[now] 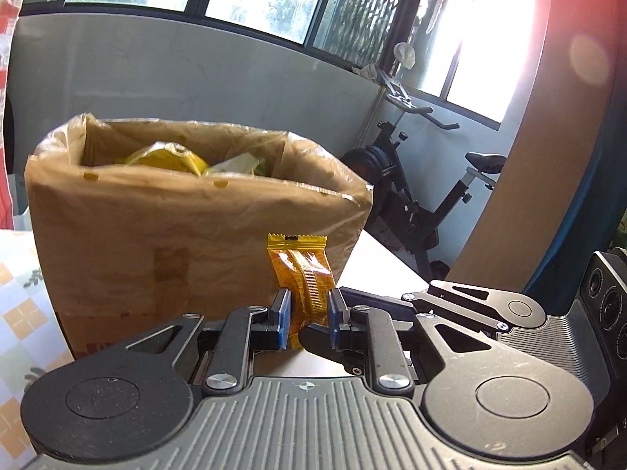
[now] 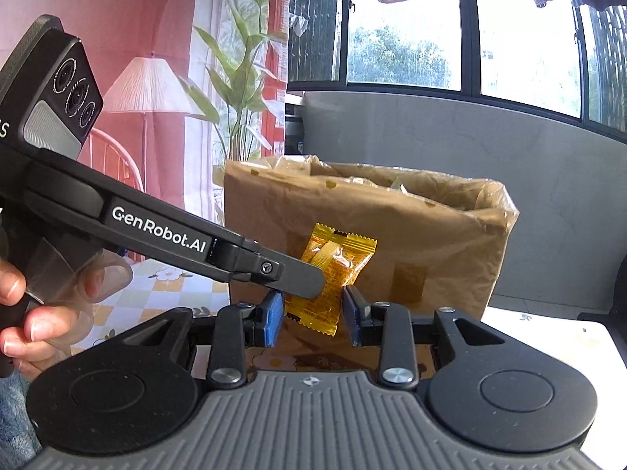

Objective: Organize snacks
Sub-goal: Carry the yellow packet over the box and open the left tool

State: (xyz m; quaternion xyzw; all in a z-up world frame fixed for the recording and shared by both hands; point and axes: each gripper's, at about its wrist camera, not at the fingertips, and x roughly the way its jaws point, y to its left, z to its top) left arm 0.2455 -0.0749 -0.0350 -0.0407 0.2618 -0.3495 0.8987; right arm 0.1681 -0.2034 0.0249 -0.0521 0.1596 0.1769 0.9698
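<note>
My left gripper (image 1: 309, 315) is shut on an orange snack packet (image 1: 303, 274) and holds it upright in the air, just in front of a cardboard box (image 1: 188, 235) lined with a clear plastic bag. Yellow and green snack packs (image 1: 168, 156) lie inside the box. In the right wrist view the same packet (image 2: 333, 270) sits between the blue pads of my right gripper (image 2: 313, 315), which stands open around its lower part without pinching it. The left gripper's finger (image 2: 290, 274) crosses in front of the packet. The box (image 2: 411, 235) stands right behind.
The box stands on a table with a checked floral cloth (image 1: 23, 293). An exercise bike (image 1: 415, 180) stands behind on the right. A person's hand (image 2: 23, 313) holds the left gripper's handle. A floor lamp (image 2: 147, 90) and a plant (image 2: 239, 78) stand at the back left.
</note>
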